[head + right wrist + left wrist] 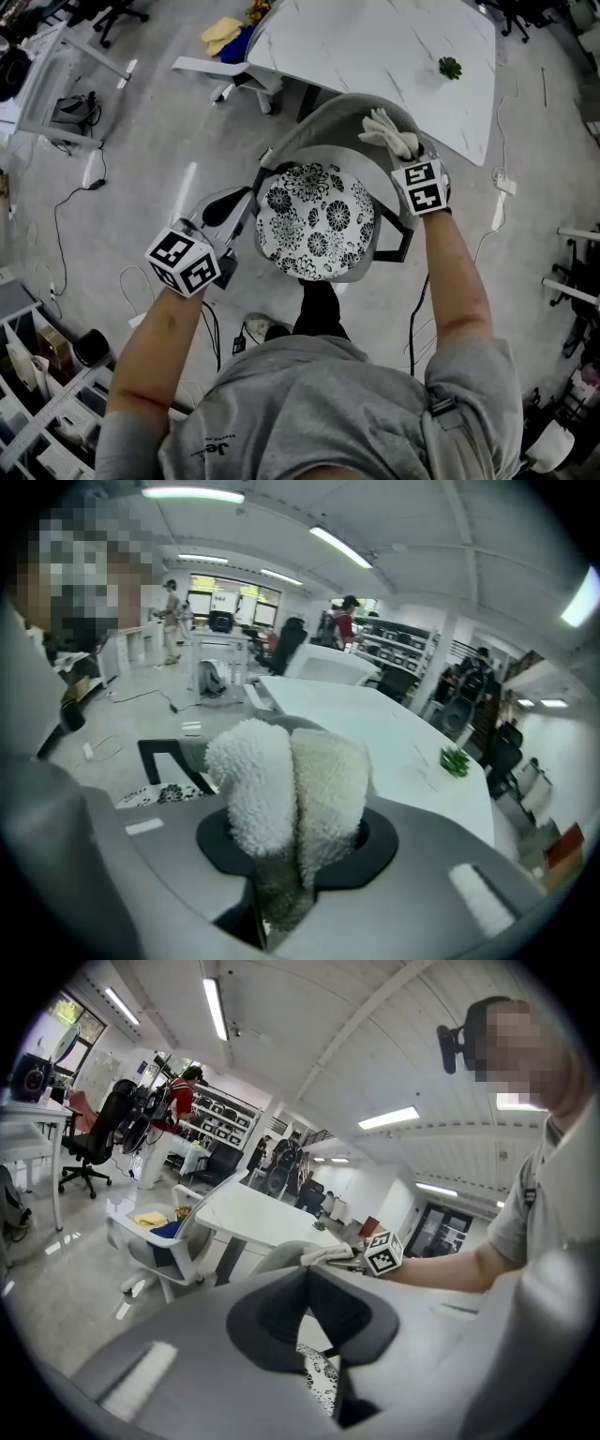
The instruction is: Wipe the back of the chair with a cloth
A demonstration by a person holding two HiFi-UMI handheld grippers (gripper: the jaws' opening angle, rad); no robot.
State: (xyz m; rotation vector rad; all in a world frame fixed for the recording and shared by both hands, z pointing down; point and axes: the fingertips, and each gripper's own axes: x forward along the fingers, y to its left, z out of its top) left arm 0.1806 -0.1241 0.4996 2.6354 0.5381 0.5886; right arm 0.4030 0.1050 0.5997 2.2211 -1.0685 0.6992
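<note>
- Between the right tongs (411, 155), the cloth (392, 133) is pinched as a folded white wad. Its fluffy end pokes out past the tips, over the top right edge of the chair back (319, 122), and seems to rest there.
- Just left of those tongs, the grey chair back curves away, and the patterned seat (317, 221) lies between the two tongs.
- The left tongs (228, 214) are pressed together on nothing, close beside the seat's left edge. I cannot tell whether they touch the chair.
- To wipe well, in my judgement:
  - Squeeze firmly so the wad cannot slip out.
  - Tilt the right tongs so the fluff, not the hard tips, meets the back.
  - Sweep along the curved rim toward the left tongs, then go down the face in overlapping passes.
- The left tongs could brace the chair, which may turn under pressure.
- Beyond the right tongs stands the white worktop (375, 56) with a small plant (450, 67); the strokes should stay clear of its edge.
</note>
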